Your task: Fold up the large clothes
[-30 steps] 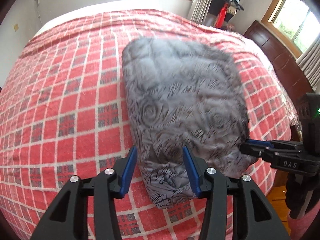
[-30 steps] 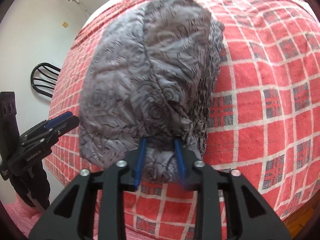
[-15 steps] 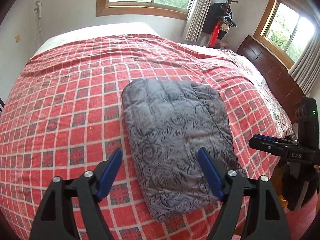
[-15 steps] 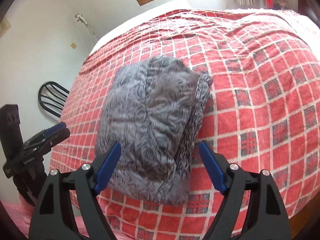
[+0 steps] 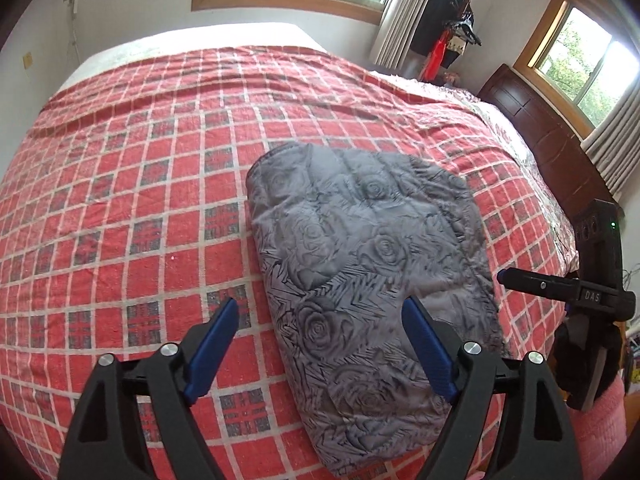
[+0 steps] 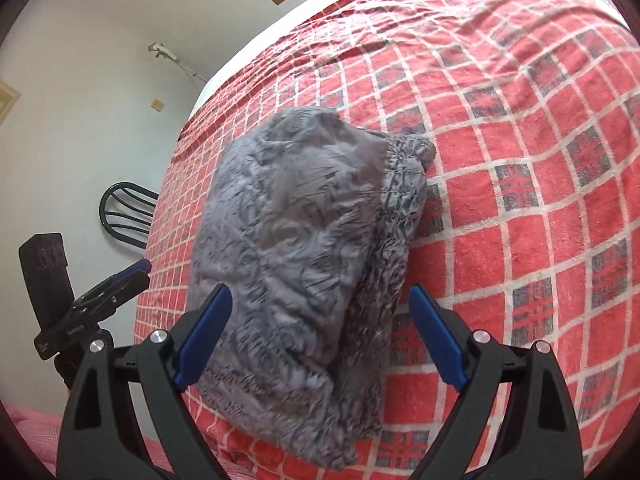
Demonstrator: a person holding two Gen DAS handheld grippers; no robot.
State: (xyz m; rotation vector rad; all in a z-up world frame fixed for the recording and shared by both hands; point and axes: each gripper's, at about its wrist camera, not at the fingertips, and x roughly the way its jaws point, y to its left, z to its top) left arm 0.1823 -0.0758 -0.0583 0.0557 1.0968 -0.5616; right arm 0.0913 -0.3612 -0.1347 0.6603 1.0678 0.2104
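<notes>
**A:** What are your hands doing right now?

**B:** From the left: my left hand-held gripper [image 5: 318,350] has its jaws opening, already spread wide, with nothing pinched. The near part of the grey garment [image 5: 368,280] shows between the blue pads, but they don't press on it. My right hand-held gripper [image 6: 320,340] is the same: jaws opening, wide apart, no cloth gripped, the bundle's near end lying below the gap.

**A:** So what's the step, as you judge it?

**B:** Letting go of the fold. To do it well I'd want both pads clear of the fabric before I pull away, so no edge snags and drags the top layer open. Lifting off straight, not sideways, should keep the stack square.

**A:** Where is the garment, and how does it look?

**B:** It lies on the bed [image 5: 120,200], on the red checked cover, nearer my edge and towards the right side in the left view. It's a puffy, quilted grey piece with a rose pattern, folded into a compact rounded rectangle. In the right view [image 6: 296,248] a gathered edge pokes out along its right side, so the layers aren't quite flush. I'd guess it springs back a little.
</notes>
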